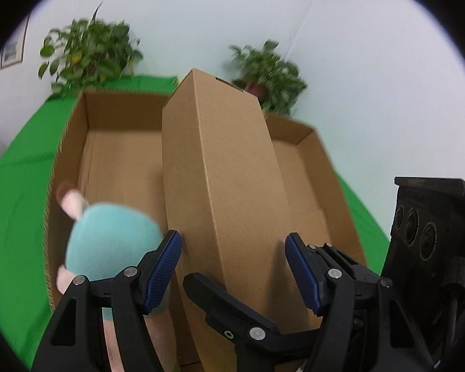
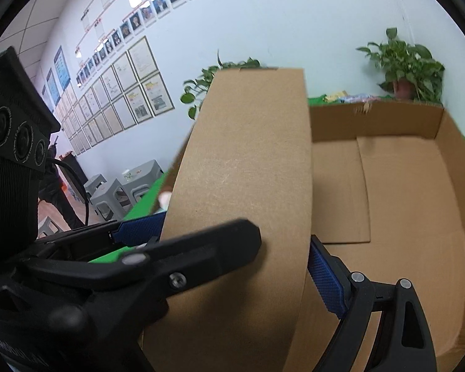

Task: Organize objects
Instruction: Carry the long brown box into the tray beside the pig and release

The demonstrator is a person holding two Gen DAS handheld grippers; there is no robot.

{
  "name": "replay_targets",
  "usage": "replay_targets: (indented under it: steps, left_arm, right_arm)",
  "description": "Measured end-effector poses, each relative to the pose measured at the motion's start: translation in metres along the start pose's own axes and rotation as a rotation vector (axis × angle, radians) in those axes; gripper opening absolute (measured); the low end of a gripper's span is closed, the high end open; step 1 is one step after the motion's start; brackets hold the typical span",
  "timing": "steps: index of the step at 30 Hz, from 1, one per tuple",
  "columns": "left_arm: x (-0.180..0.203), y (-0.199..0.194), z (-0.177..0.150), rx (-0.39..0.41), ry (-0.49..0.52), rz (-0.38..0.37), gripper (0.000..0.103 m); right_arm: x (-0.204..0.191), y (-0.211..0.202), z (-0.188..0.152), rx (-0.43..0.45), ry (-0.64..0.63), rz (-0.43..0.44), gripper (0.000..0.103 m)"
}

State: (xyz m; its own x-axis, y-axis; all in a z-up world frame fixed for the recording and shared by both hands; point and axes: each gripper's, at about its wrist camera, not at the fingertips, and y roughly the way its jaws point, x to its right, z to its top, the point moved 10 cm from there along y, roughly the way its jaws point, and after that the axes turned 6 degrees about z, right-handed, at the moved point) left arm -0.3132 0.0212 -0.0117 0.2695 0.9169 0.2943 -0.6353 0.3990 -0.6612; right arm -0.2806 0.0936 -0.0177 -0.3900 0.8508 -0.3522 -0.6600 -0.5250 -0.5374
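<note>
A long closed cardboard carton (image 1: 220,161) (image 2: 251,142) hangs tilted over a large open cardboard box (image 1: 121,111) (image 2: 372,121), its far end raised. My left gripper (image 1: 232,237) is shut on the carton's near end, a blue pad on each narrow side. My right gripper (image 2: 237,231) is shut on the same end across the other two faces. One black finger of the right gripper (image 1: 226,303) lies over the face I see in the left wrist view. A teal plush toy (image 1: 108,241) with pink limbs lies in the open box, left of the carton.
The open box stands on a green cloth (image 1: 18,186) (image 2: 145,204). Potted plants (image 1: 86,52) (image 2: 412,65) line the white wall behind it. Small packets (image 2: 347,97) lie beyond the box's far wall. Grey stools (image 2: 114,195) stand on the floor at the left.
</note>
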Motion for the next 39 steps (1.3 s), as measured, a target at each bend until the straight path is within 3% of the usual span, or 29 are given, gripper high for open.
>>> replay_targets:
  steps: [4,7,16,25,27,31,39]
  left_arm:
    - [-0.008,0.025,-0.024,-0.080,-0.009,0.029,0.065]
    - [-0.009,0.028,-0.028,-0.087,0.003,0.060,0.059]
    - [-0.020,0.018,-0.029,-0.092,-0.016,0.071,0.057]
    - [-0.032,0.006,-0.027,-0.068,-0.039,0.055,0.054]
    - [-0.031,0.006,-0.027,-0.063,-0.041,0.051,0.054]
    - [-0.031,0.003,-0.030,-0.058,-0.035,0.062,0.052]
    - [-0.031,0.004,-0.033,-0.042,-0.029,0.075,0.052]
  right_arm:
    - [0.019,0.037,-0.022,-0.054,0.034,-0.004,0.088]
    - [0.028,0.059,-0.029,-0.070,0.042,-0.037,0.088]
    - [0.028,0.097,-0.027,-0.095,0.070,-0.014,0.090]
    - [0.017,0.087,-0.034,-0.119,0.028,0.061,0.091]
    - [0.019,0.082,-0.035,-0.122,0.030,0.058,0.085]
    - [0.026,0.089,-0.043,-0.158,0.025,0.040,0.063]
    - [0.031,0.083,-0.070,-0.175,0.022,0.032,0.060]
